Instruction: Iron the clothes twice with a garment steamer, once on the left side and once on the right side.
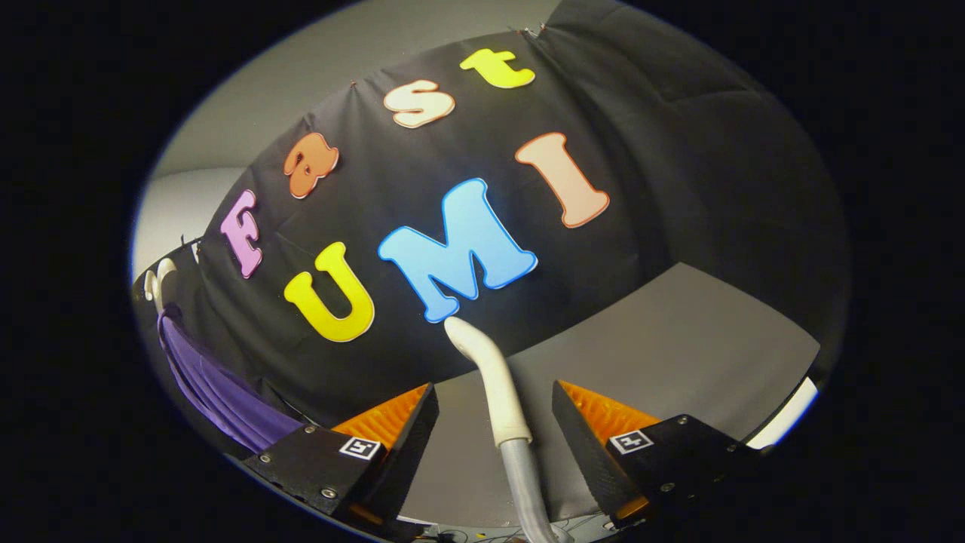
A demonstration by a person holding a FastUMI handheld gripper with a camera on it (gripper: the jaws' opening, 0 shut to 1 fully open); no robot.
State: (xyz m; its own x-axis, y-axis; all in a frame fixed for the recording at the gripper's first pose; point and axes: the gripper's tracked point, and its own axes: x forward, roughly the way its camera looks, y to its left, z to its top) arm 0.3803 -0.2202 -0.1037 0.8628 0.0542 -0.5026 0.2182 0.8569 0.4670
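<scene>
Evidently at the pick-up step, the hand-held gripper (pixel 494 422) straddles, fingers apart, the steamer handle (pixel 497 385) at lower centre; next, clamp it and swing to the purple garment (pixel 219 385) lower left.

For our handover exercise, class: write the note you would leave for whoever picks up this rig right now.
Gripper: open, fingers either side of the steamer handle, not pressing on it.
Steamer: its white handle stands between the fingers, with the grey hose running down from it, above the grey table.
Purple garment: hanging off to the left on a white hanger, apart from the steamer.
Done: nothing visible.
Left: grip the steamer, pass the left side, then the right.
</scene>
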